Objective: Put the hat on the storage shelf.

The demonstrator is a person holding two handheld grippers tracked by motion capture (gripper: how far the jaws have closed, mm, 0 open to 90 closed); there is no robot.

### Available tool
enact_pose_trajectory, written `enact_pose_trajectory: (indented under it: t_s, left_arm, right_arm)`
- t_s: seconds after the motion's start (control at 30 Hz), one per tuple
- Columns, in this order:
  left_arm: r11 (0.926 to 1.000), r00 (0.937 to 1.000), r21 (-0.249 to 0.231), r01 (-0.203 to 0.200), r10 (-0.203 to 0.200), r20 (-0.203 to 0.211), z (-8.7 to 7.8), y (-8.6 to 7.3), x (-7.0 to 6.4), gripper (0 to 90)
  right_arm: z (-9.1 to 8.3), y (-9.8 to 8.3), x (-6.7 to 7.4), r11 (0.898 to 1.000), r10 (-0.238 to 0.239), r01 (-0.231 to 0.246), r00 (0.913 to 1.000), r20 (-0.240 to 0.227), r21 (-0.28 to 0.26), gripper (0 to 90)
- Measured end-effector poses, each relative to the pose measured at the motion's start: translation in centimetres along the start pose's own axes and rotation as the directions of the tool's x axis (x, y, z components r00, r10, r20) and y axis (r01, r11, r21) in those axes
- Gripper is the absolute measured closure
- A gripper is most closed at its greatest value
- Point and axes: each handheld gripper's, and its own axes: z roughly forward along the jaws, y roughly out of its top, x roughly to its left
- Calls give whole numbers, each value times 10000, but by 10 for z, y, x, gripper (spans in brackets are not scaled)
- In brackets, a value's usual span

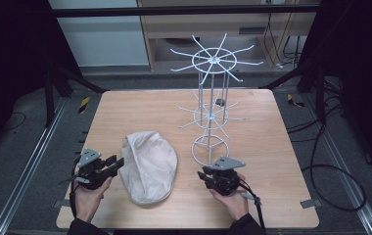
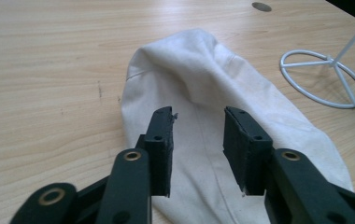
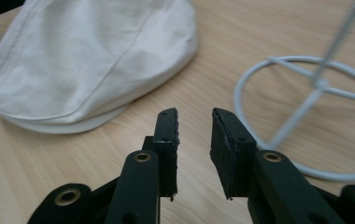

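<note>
Hands come in from the bottom edge of the high view, each holding a black gripper low over the near part of the wooden table [image 1: 272,161]. At the near left, the left gripper [image 1: 116,164] points toward the white cap [image 1: 149,165] that lies flat on the table between the two hands; in the left gripper view its jaws stand spread with a clear gap, nothing between them, hanging over the near part of the cap [image 2: 203,93], whether touching the cloth or not cannot be told. At the near right, the right gripper [image 1: 217,176] sits just before the ring base of the white wire rack [image 1: 211,112]. In the right gripper view its jaws [image 3: 194,140] are likewise parted and hold nothing, bare wood showing in the gap, with the cap [image 3: 87,60] off to its left and the ring base [image 3: 301,116] close on its right, one jaw overlapping the ring's near edge in that view.

Beyond the cap the table runs bare on the left side. The rack rises upright from its ring base on the right half, a thin central post carrying a lower tier of spokes and a wider top wheel of spokes. A small dark object [image 1: 219,102] sits near the post, too small to identify. Past the far table edge stand dark frame bars, cables on the grey floor, and light cabinets [image 1: 101,39]
</note>
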Motion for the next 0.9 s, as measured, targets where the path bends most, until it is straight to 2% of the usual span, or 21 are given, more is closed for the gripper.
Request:
enact_pose_trajectory:
  t_s: [0.17,0.2,0.23,0.27,0.37,0.47,0.6,0.9]
  left_arm:
    - [9998,9999,75,-170,170,15,-2,7,-11,544]
    - [9998,9999,86,-154,154,-7,-2,9,-13,526]
    - [9998,9999,86,-154,154,-7,-2,9,-13,508]
    - [9998,10000,153,-91,91,-27,-1,12,-17,491]
    - [9996,9999,271,-91,93,-73,1,16,-21,451]
    - [9991,9995,348,-250,256,-195,2,18,-26,431]
    - [9982,9992,548,-227,245,-325,8,21,-27,407]
    - [9937,9973,1070,-342,408,-607,31,21,-33,382]
  right_arm:
    - [-22,-5,-25,9977,542,-516,9966,618,-429,657]
    - [-27,-7,-31,9974,598,-558,9939,923,-458,648]
    - [-27,-7,-31,9974,598,-558,9939,923,-458,648]
    - [-33,-10,-42,9964,737,-676,9892,1268,-519,630]
    - [-43,-16,-57,9961,824,-741,9759,2020,-483,610]
    - [-52,-22,-70,9941,1046,-949,9646,2420,-517,594]
    - [-59,-27,-81,9915,1286,-1187,9524,2764,-524,581]
    - [-66,-36,-95,9933,1146,-1138,9378,3277,-216,552]
